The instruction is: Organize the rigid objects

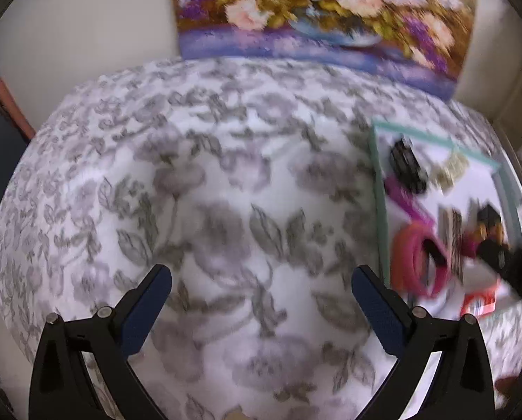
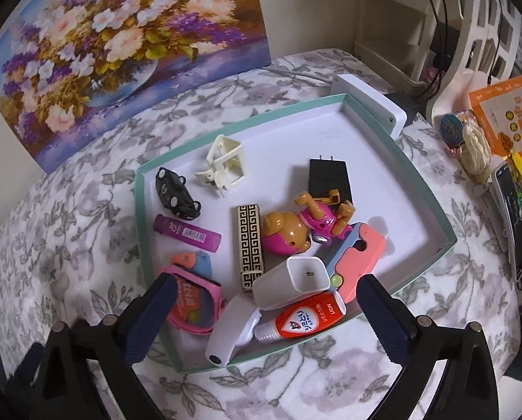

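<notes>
Our right view shows the tray (image 2: 432,210) sharply: toy car (image 2: 177,194), clip (image 2: 226,166), black charger (image 2: 325,178), bear toy (image 2: 296,232), glue tube (image 2: 303,320), all inside it. Our left view blurs these at its right edge, showing mostly bare floral table (image 1: 208,175). Left gripper (image 1: 261,294) and right gripper (image 2: 266,309) both have fingers spread wide, holding nothing. The tray's far half is bare.

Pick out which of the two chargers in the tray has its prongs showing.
The black charger at the tray's far side: two metal prongs stick out from its far end. The white charger, near the right tool, shows only a port.
</notes>
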Demonstrator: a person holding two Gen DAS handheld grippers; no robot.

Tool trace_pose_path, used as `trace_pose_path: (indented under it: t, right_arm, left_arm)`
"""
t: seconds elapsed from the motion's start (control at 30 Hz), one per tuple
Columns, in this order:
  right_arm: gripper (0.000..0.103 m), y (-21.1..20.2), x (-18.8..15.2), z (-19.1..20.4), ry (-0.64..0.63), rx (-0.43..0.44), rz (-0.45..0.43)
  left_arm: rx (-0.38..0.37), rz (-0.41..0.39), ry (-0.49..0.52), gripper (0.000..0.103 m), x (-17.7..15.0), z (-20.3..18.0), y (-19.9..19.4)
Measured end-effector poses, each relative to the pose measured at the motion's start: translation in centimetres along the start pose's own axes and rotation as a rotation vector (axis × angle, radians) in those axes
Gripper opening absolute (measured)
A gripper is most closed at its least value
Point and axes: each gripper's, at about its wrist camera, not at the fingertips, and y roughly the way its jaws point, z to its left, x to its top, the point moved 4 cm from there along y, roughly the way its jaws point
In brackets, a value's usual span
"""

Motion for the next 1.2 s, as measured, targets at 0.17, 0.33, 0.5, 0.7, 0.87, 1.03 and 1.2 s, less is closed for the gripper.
trace_pose_path:
  t: [0.17, 0.33, 0.5, 0.7, 0.87, 1.03, 1.2]
  right_arm:
    - [0.103, -0.3, -0.3, 0.5, -0.013, -0.016, -0.009]
    - [0.103, -1.1, -0.9, 0.3, -0.012, -0.028, -0.018]
    - [0.103, -2.3, -2.2, 0.0, -0.017, -0.027, -0.029]
    - [0.103, -3.0, -4.8, -0.4, -0.023, -0.017, -0.010]
    - [0.103, -3.5, -6.9, -0.4, -0.044, -0.010, -0.011]
    - [0.103, -4.3, -8.0, -1.1, -0.025, 0.001, -0.021]
    - [0.103, -4.6, -8.8, -1.6, -0.018, 0.000, -0.022]
  left_arm:
    - [-0.005, -0.027, 0.071, 0.102, -1.9, -1.2, -1.2]
    - [-0.032, -0.031, 0.105, 0.102, -2.6, -1.6, -1.8]
    - [-0.039, -0.031, 0.119, 0.102, -2.8, -1.2, -2.1]
    - [-0.058, -0.012, 0.101, 0.102, -3.3, -0.4, -2.2]
    - [0.017, -0.078, 0.171, 0.102, -3.7, -0.6, -3.6]
    - [-0.006, -0.070, 0.181, 0.102, -4.3, -0.6, -3.9]
    - [0.025, -0.076, 0.199, 0.102, -4.7, -0.5, -4.1]
